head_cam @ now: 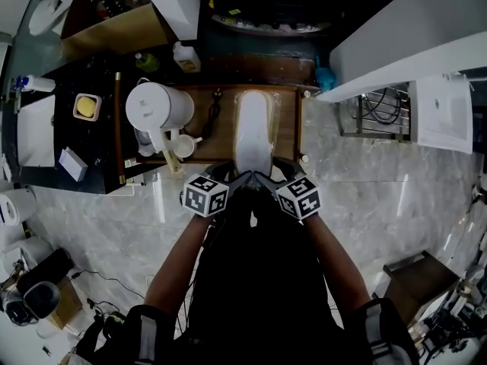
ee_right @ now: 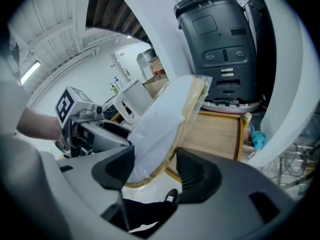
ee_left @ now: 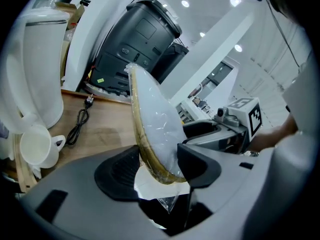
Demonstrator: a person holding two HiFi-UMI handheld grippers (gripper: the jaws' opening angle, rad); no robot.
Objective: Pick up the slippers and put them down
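Currently we have the left gripper (ee_left: 156, 170) and the right gripper (ee_right: 154, 173) each clamped, jaws wide, on the near end of the wrapped slippers (head_cam: 255, 131), which slant above the tray (head_cam: 289, 122). With only that end pinched through slick film, they may slide out, or their far end could swing into the jug (head_cam: 156, 106).
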